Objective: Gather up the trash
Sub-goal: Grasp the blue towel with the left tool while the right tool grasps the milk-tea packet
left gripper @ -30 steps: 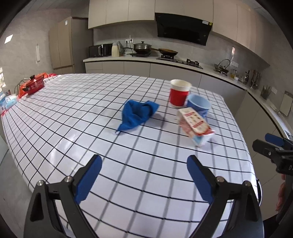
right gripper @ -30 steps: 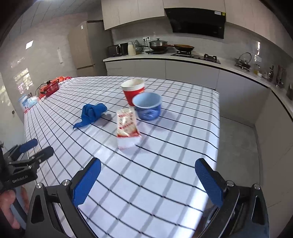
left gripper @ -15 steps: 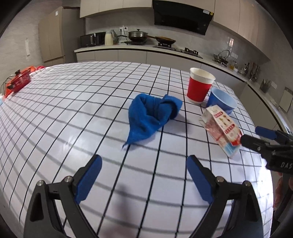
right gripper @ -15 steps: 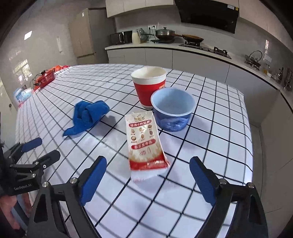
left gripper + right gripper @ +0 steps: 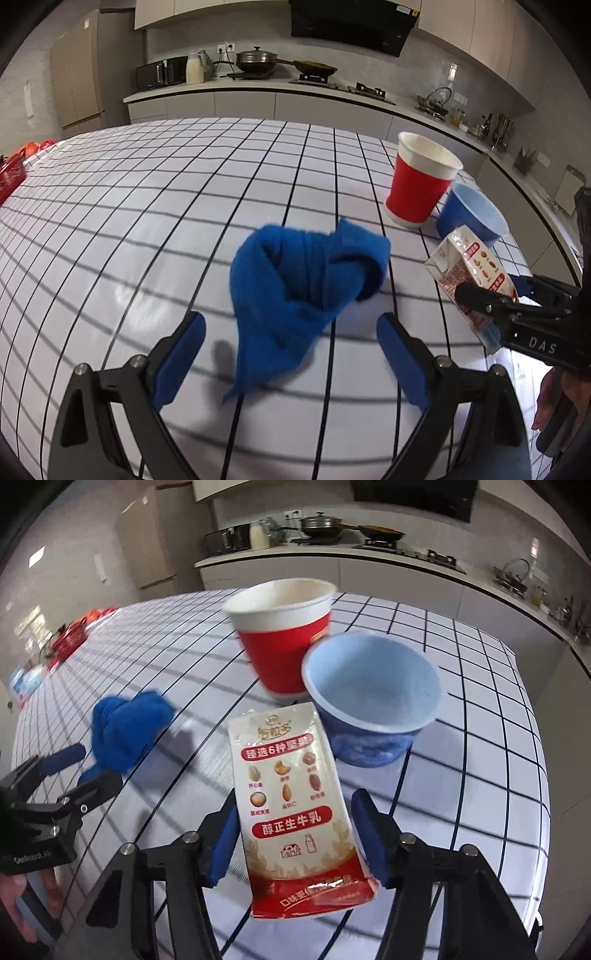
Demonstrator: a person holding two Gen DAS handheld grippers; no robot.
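Note:
A red-and-white milk pouch lies on the checked tablecloth, between the fingers of my open right gripper; the pads are close on both sides, apart from it. It also shows in the left wrist view, partly behind the right gripper. A crumpled blue cloth lies just ahead of my open left gripper, its near tip between the fingers. The cloth shows in the right wrist view with the left gripper beside it. A red paper cup and a blue bowl stand upright behind the pouch.
The cup and bowl stand near the table's right edge. Red items sit at the far left of the table. A kitchen counter with pots runs behind.
Both grippers have moved forward over the table: the left up to the blue cloth, the right around the milk pouch. Both stay open. The objects have not moved.

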